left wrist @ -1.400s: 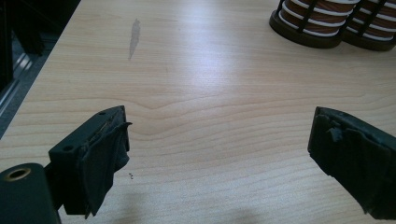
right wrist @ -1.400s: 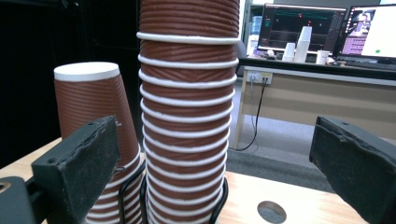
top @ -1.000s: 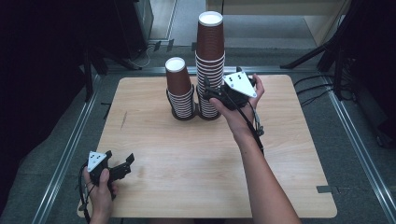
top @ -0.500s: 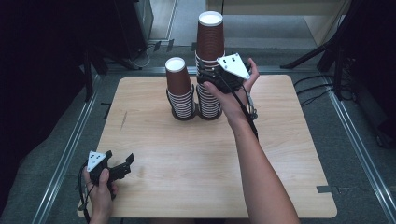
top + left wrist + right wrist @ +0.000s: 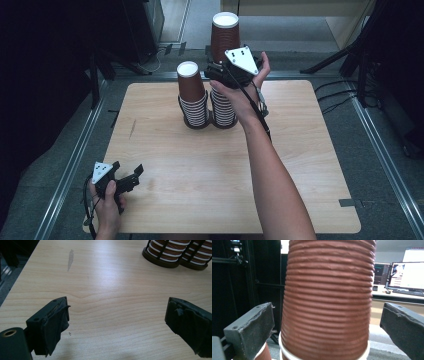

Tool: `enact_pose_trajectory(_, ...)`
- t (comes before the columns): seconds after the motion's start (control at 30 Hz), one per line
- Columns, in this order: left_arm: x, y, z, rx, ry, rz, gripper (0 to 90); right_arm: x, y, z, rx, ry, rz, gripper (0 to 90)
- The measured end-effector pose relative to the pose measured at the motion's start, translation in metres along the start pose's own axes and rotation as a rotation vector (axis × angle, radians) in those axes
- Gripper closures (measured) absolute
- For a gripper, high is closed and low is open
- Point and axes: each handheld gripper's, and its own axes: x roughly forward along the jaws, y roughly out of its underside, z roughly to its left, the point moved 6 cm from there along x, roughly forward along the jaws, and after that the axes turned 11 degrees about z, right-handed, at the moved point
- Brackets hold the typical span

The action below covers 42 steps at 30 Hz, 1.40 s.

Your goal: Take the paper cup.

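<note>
Two stacks of ribbed brown paper cups stand in black wire holders (image 5: 200, 122) at the back middle of the wooden table (image 5: 300, 165). The tall stack's top cup (image 5: 224, 37) rises above the shorter stack (image 5: 191, 90). My right gripper (image 5: 216, 70) is held high beside that top cup. In the right gripper view the cup (image 5: 327, 290) stands between the open jaws of the right gripper (image 5: 327, 317), with a gap on each side. My left gripper (image 5: 131, 178) rests low at the front left, open over bare wood (image 5: 117, 312). The holder bases (image 5: 160, 261) lie far ahead of it.
Metal rails (image 5: 75, 155) run along the floor on both sides of the table. Lit monitors (image 5: 408, 275) on a desk stand beyond the cups. A dark streak (image 5: 70, 258) marks the wood ahead of the left gripper.
My right gripper has risen from the lower part of the tall stack to its top cup. The left gripper has stayed put.
</note>
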Motion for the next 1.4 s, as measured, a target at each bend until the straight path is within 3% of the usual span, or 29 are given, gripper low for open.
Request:
enact_pose_trajectory(0.4,0.000,0.000,0.000,-0.007,0.004,-0.002,5.4,0.014,-0.003,0.001,-0.005,0.019,0.002,0.5)
enact_pose_trajectory(0.73,0.000,0.000,0.001,-0.009,0.015,-0.003,5.4,0.025,-0.002,0.003,-0.021,0.040,0.012,8.9)
enact_pose_trajectory(0.83,0.000,0.000,0.000,-0.014,0.024,-0.008,5.4,0.025,-0.003,0.003,0.004,0.038,0.013,10.0)
enact_pose_trajectory(0.97,0.000,-0.001,0.000,-0.016,0.024,-0.009,5.4,0.024,-0.004,0.003,0.001,0.037,0.015,10.3)
enact_pose_trajectory(1.4,0.000,-0.001,0.001,-0.017,0.022,-0.010,5.5,0.018,-0.023,0.004,0.000,0.056,-0.062,12.7)
